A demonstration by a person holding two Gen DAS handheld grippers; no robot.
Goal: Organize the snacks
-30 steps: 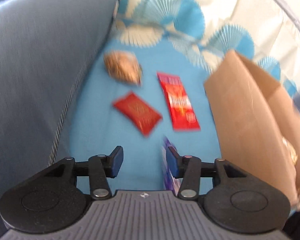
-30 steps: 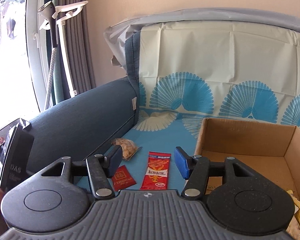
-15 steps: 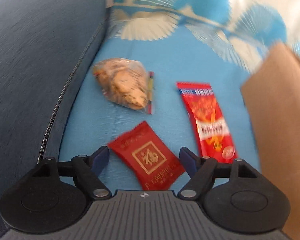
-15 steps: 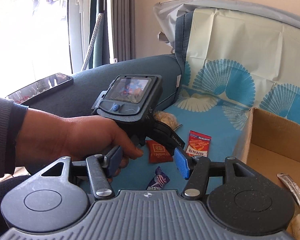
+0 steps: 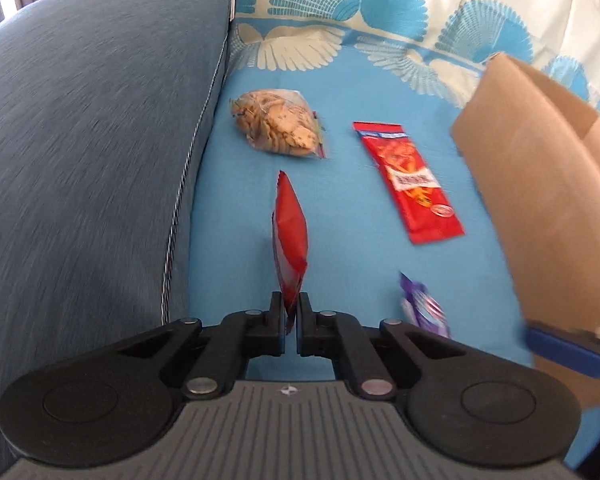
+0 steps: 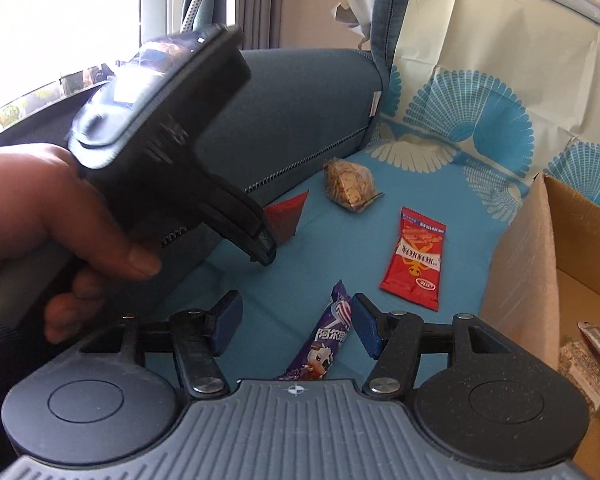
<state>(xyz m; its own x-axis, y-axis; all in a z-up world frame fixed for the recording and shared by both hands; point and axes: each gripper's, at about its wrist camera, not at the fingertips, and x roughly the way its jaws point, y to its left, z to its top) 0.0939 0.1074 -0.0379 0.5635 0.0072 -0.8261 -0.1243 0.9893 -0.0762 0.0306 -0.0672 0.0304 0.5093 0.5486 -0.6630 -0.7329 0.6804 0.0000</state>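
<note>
Small red packet (image 5: 290, 236) is edge-on in the left wrist view, glossy foil w/ crimped ends, thin profile, lifted off the blue patterned cover (image 5: 340, 264). Left gripper (image 5: 291, 312) is pressed together on its lower edge, pads pinching the foil. In the right wrist view the same packet (image 6: 285, 218) pokes out past the left gripper's tips, a hand (image 6: 56, 220) wrapped round the handle.

Rel. to the red packet, on the cover:
- clear bag of crackers (image 5: 278, 122) beyond it, near the blue sofa armrest (image 5: 92, 140), lying flat
- long red snack sachet (image 5: 410, 182) to its right, flat, print side up, white label band + oval logo
- purple candy wrapper (image 6: 326, 340) nearer the cams and right; cartoon print, twisted end

Right gripper (image 6: 296, 326): jaws spread, part open, straddling the purple wrapper's top end; right pad just beside it, can't tell if touching. Not pinched.

Cardboard box (image 5: 540, 184) further right of the sachet, open top; a few packets inside at its near corner (image 6: 588, 356), too cut off to ID.
</note>
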